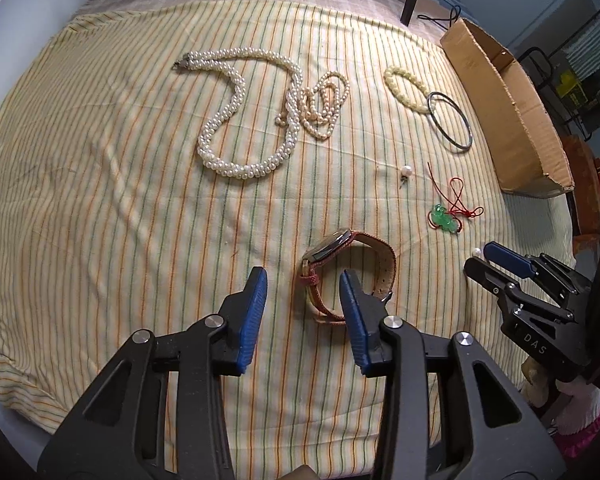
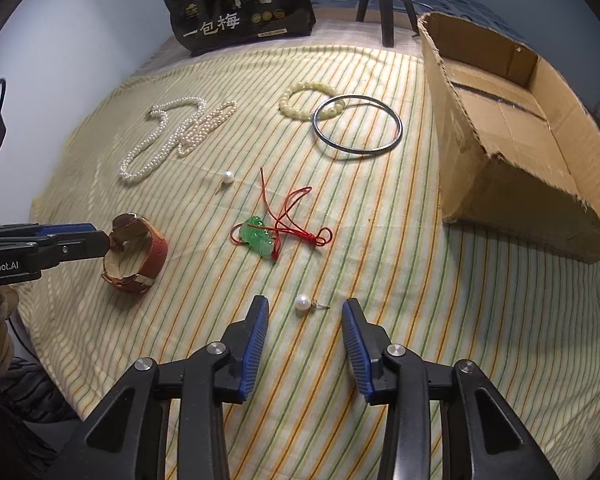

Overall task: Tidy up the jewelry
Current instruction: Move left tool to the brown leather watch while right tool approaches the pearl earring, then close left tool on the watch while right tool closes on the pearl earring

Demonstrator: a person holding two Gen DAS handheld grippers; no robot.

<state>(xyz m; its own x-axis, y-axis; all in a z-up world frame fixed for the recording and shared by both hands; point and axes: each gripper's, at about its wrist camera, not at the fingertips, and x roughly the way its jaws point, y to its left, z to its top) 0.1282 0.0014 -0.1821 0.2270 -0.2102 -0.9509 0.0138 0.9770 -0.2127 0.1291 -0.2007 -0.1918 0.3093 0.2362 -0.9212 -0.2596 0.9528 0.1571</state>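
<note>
Only the right wrist view shows inside the cardboard box [image 2: 512, 120]. Left gripper [image 1: 303, 280] released, jaws straddling the watch [image 1: 348, 264] strap. Right gripper [image 2: 305, 307] released, pearl earring [image 2: 302, 302] between its fingers, near the striped cloth [image 2: 420, 300]'s front edge.

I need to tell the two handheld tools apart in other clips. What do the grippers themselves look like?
Both match: black plastic frames with triangular cut-outs, silver round pivot bolts, and ribbed blue pads on the jaws. The left gripper reads "enRobot.AI" on its side; the right gripper reads "DAS".
</note>
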